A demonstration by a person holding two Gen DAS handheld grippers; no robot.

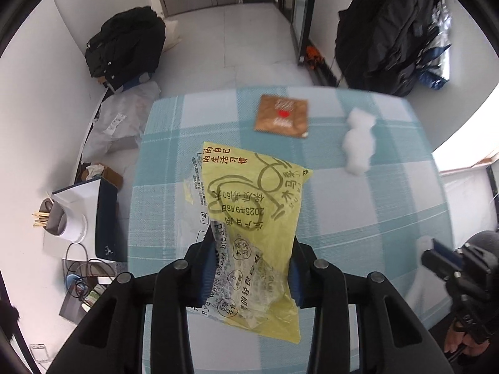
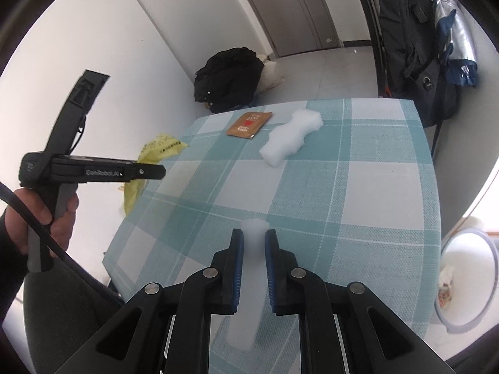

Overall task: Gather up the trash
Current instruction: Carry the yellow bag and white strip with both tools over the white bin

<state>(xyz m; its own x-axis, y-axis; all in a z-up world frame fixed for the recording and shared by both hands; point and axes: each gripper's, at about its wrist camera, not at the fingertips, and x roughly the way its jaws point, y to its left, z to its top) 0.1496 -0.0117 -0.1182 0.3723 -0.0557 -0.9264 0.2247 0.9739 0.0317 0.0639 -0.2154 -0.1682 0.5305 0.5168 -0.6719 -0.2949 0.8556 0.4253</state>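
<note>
Left wrist: yellow bread wrapper [image 1: 249, 218] clamped in left gripper [image 1: 251, 268], hanging above checked tablecloth [image 1: 358, 218]. Grip should be kept firm.

Right wrist: white foam strip [image 2: 253, 268] pinched in right gripper [image 2: 253, 265]; bin [image 2: 464, 280] seen right.

right gripper [image 2: 253, 243]: clamped on a white foam strip [image 2: 249, 280]
left gripper [image 2: 149, 171]: holding yellow wrapper [image 2: 162, 146] off the table's [image 2: 358, 187] left edge
</note>
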